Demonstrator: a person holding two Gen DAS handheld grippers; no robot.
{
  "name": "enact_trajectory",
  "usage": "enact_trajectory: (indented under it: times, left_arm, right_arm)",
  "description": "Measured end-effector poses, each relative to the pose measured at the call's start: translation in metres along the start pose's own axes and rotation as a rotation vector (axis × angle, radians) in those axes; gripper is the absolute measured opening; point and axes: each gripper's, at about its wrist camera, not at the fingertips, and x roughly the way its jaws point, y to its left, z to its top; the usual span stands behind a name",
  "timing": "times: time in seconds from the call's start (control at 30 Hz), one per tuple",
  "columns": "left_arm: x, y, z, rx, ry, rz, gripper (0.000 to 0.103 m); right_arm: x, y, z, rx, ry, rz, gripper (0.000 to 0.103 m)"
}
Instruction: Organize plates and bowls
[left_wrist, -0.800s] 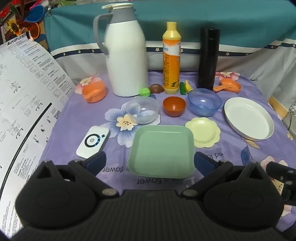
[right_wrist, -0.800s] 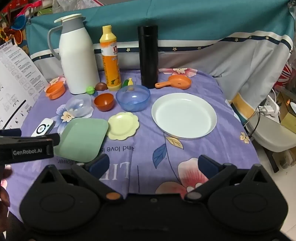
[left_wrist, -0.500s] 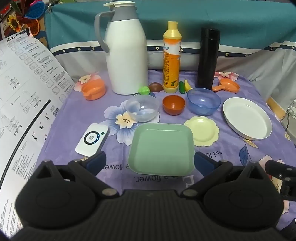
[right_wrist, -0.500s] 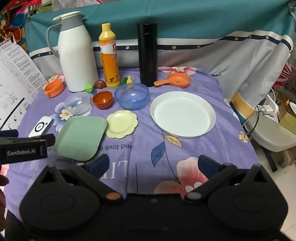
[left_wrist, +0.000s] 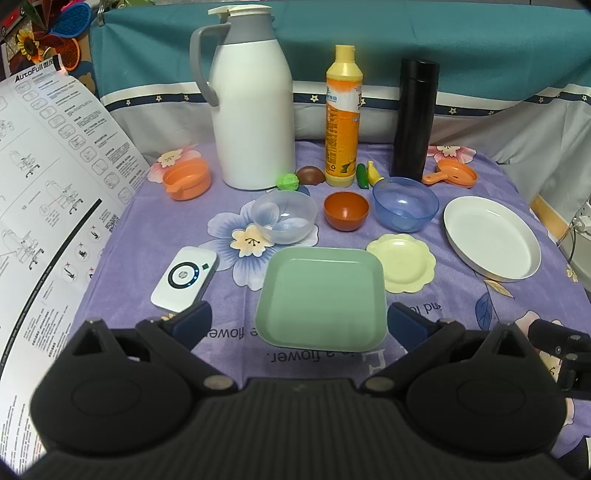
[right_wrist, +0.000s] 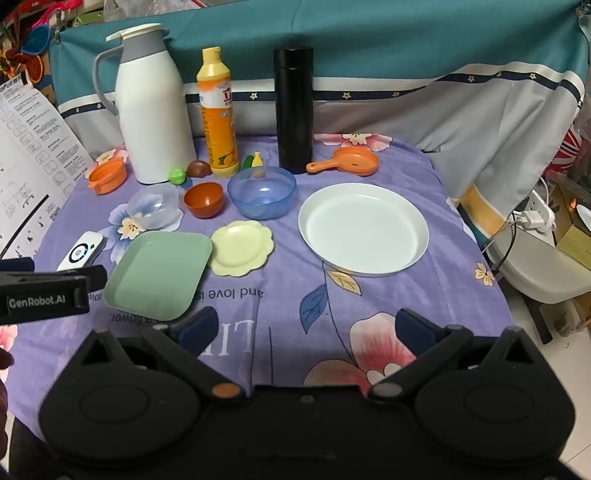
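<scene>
- The left tongs (left_wrist: 295, 321) hang low over the near edge of the purple flowered cloth (left_wrist: 147, 229), jaws spread wide and released, gripping nothing; the blue pads (left_wrist: 192, 319) flank the near rim of the green plate (left_wrist: 321, 299).
- The green plate is a smooth, matte, rounded square with a raised lip, lying flat just ahead of the left tongs.
- Ahead and right of it, almost touching, is a pale yellow plate (left_wrist: 404, 262) with a scalloped edge.
- Further ahead runs a row of three round bowls: clear bowl (left_wrist: 283, 218), glossy rust-red bowl (left_wrist: 346, 210), translucent blue bowl (left_wrist: 405, 203).
- The white plate (right_wrist: 364, 229) is round, smooth and deep-rimmed, straight ahead of the right tongs (right_wrist: 306, 328), well apart from them.
- The right tongs also hover level with jaws released and wide, nothing between them; their left pad sits near the green plate's corner.
- Behind the bowls stand a white jug (left_wrist: 251, 110), an orange bottle (left_wrist: 343, 122) and a black flask (left_wrist: 413, 118).
- A white remote (left_wrist: 184, 277) lies left of the green plate.
- The hands holding the tongs are hidden behind the black housings; small items by the bottle are too small to identify.
</scene>
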Motion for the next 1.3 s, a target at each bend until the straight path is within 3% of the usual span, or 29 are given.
enact_trajectory:
  times: [1.3]
  left_arm:
    - [0.009,-0.007,-0.003,-0.006,0.03,0.015,0.103]
  right_arm:
    - [0.012,0.002,0.002,0.01,0.029,0.002,0.103]
